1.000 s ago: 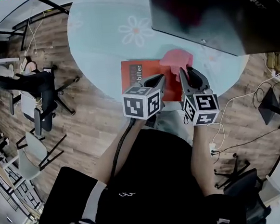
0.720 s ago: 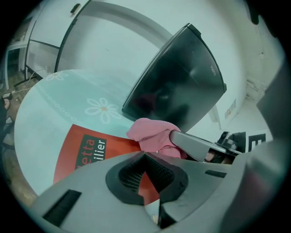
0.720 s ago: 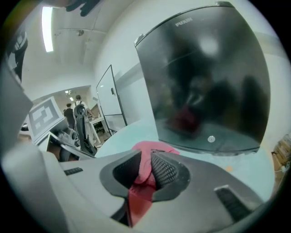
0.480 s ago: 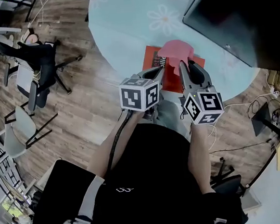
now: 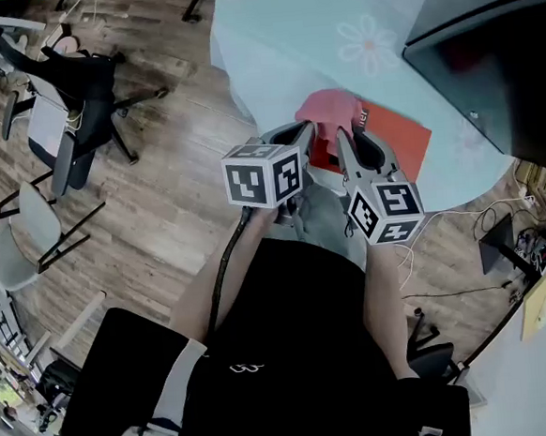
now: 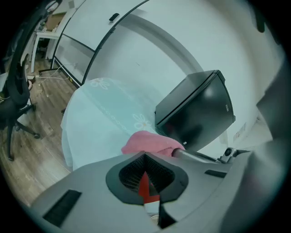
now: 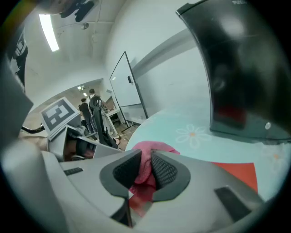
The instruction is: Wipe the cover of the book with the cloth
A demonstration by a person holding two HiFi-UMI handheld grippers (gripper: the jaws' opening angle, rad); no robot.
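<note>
Cloth [image 5: 330, 109] slid to book's [image 5: 399, 143] L end; long axis L-R.

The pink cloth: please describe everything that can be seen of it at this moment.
The pink cloth looks soft and fleecy and is bunched into a rumpled wad. The right gripper has its jaws shut on a fold of it, as the right gripper view shows. The rest seems to lie on a corner of the red book, near the edge of the table.
</note>
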